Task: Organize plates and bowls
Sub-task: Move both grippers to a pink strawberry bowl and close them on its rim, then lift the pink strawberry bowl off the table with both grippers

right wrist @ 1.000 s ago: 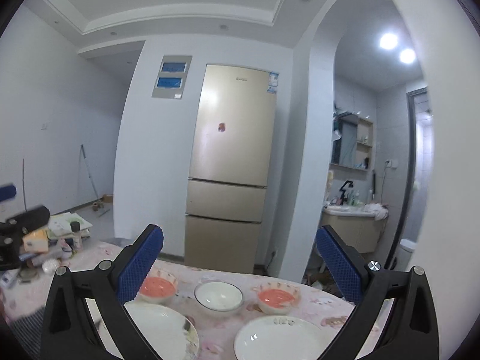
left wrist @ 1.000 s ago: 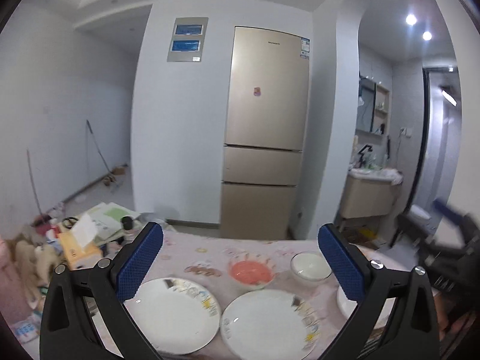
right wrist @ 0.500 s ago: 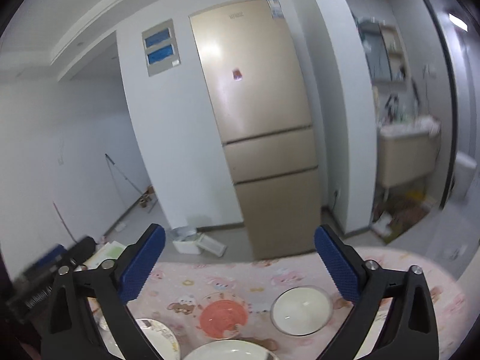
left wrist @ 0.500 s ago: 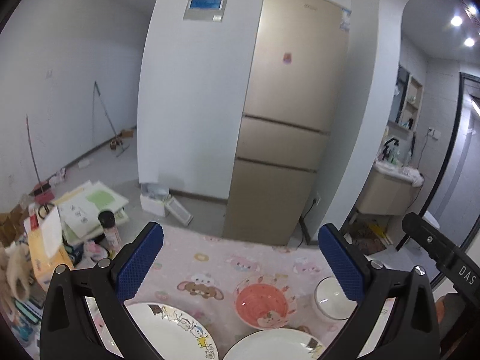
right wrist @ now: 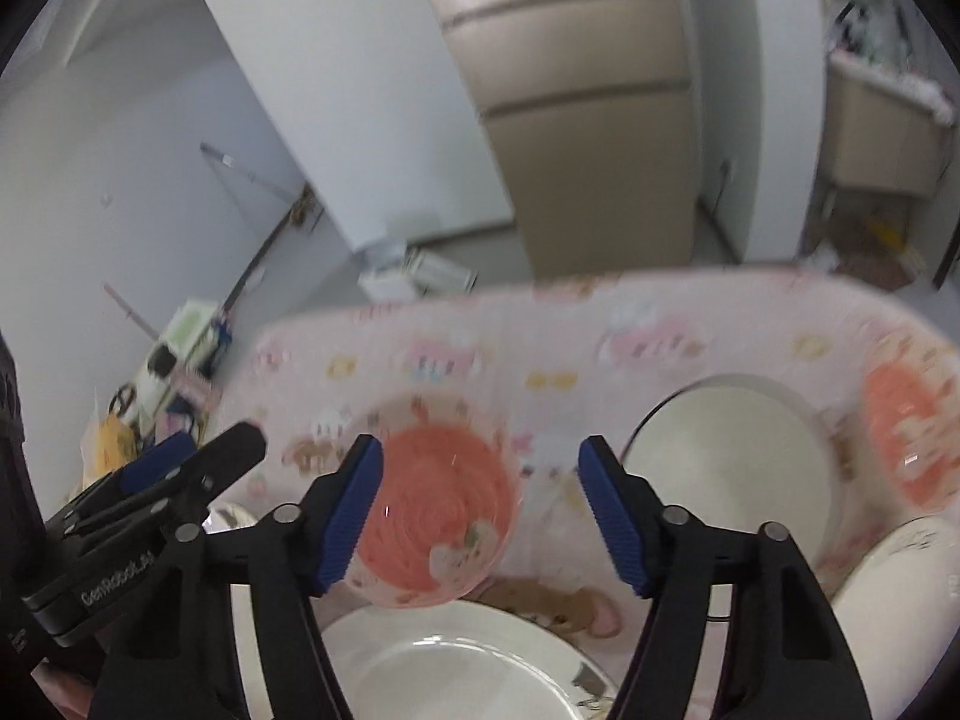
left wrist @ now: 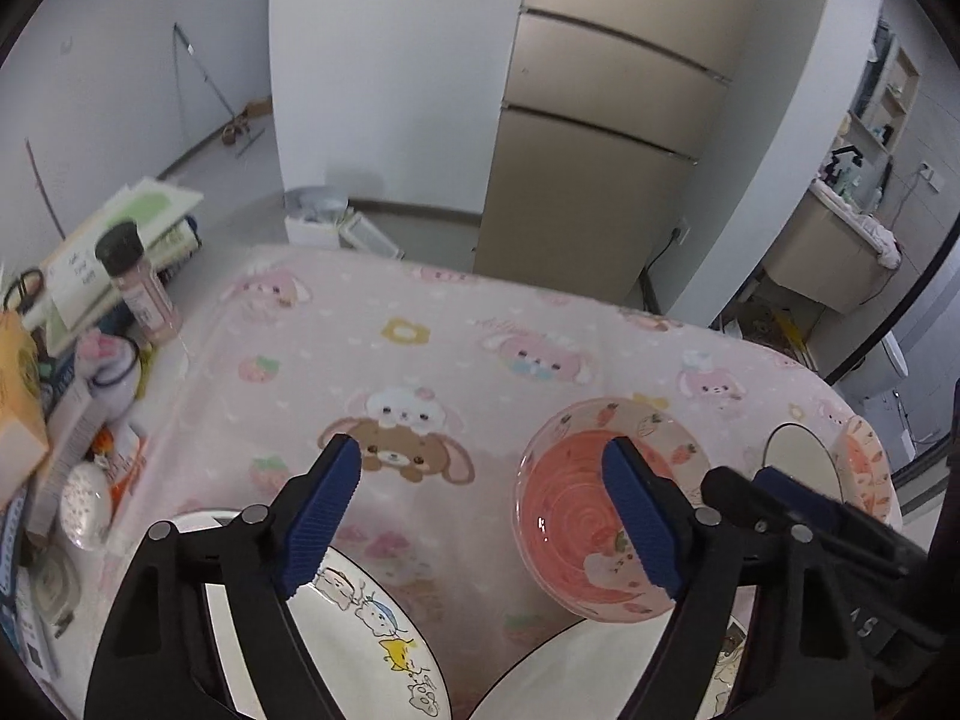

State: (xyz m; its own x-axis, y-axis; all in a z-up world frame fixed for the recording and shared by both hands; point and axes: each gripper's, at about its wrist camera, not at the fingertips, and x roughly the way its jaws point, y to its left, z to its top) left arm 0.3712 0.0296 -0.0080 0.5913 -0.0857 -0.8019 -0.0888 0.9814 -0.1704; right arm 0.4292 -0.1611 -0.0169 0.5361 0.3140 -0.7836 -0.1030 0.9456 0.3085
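Since the earlier frames both hand-held grippers have been tipped downward and brought closer over the worktop (left wrist: 456, 324), so that the ceiling is lost from view and the pink cartoon-printed cloth now fills most of each picture; the jaws of both have just been closing, with nothing seen pressed between them. At the far left of the left wrist view a clutter of books and boxes is piled at the worktop's edge, with a black-capped bottle (left wrist: 135, 282) standing upright among it. Next, a white plate with cartoon figures (left wrist: 360, 618) is seen lying at the near left, partly hidden under the left hand-held gripper (left wrist: 486, 516), whose blue pads are held apart over bare cloth. A second white plate (right wrist: 456, 666) lies at the near middle. Just beyond it sits a pink bowl (left wrist: 576, 516), overlapped in the left view by the left gripper's right-hand pad; whether the pad touches it cannot be told. The right hand-held gripper (right wrist: 480, 504) is held with its pads apart above the cloth between that pink bowl and a white bowl (right wrist: 726, 456) to its right. Further right a second pink bowl (right wrist: 906, 432) sits near the worktop's edge, and a third white plate (right wrist: 900, 594) lies at the near right.
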